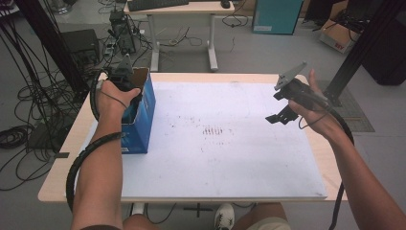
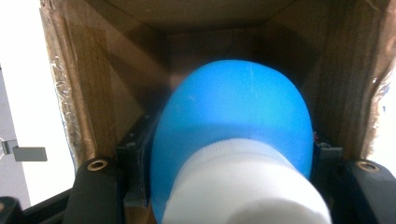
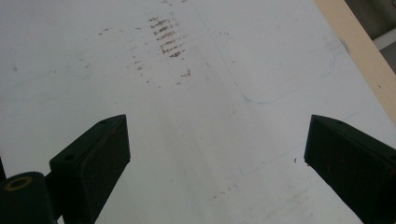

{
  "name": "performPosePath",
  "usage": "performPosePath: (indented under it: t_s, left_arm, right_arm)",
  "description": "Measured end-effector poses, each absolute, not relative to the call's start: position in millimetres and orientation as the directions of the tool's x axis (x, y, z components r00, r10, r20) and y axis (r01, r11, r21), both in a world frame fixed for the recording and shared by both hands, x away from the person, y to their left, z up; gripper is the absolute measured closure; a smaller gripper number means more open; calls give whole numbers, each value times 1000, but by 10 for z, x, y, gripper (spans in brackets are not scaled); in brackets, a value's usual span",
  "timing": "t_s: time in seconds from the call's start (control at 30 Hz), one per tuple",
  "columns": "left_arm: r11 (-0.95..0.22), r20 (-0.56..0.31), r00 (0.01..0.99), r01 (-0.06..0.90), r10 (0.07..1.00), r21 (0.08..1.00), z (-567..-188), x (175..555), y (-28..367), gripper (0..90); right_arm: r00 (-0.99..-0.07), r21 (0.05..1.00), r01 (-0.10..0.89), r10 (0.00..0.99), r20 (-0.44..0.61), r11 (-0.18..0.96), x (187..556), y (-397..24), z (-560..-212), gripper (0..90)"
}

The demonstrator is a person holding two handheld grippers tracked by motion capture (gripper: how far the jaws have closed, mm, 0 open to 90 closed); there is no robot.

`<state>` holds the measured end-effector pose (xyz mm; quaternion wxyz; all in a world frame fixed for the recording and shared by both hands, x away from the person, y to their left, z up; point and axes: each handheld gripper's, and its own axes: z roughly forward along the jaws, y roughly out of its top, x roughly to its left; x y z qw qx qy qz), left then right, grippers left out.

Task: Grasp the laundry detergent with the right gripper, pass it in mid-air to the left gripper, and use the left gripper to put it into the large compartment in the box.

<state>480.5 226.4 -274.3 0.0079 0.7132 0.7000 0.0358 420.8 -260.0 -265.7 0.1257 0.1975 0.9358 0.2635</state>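
In the left gripper view my left gripper (image 2: 229, 142) is shut on a blue bottle (image 2: 233, 102) with a white cap (image 2: 243, 186). It holds the bottle inside an open cardboard box (image 2: 116, 79), whose brown walls rise all around it. In the high view this box (image 1: 143, 112) is blue outside and stands at the table's left side, with the left gripper (image 1: 128, 85) reaching down into its open top. My right gripper (image 1: 282, 114) hovers over the right part of the white mat (image 1: 215, 158). In its own view the right gripper (image 3: 217, 144) is open, with bare mat between the jaws.
The white mat (image 3: 210, 84) carries brown smudges (image 3: 166, 37) near its middle and a faint drawn outline (image 3: 280, 88). The wooden table edge (image 3: 359, 51) runs along the mat's side. Cables (image 1: 28, 96), a desk (image 1: 182, 9) and boxes (image 1: 340, 36) stand on the floor beyond.
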Motion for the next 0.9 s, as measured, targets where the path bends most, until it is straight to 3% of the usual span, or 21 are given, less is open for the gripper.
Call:
performPosePath:
  t_s: [0.9]
  left_arm:
    - [-27,42,24,998,999,60,-2742,4798,2260,358]
  right_arm:
    - [-891,547,299,434,-132,782,4202,-2587,-2663,68]
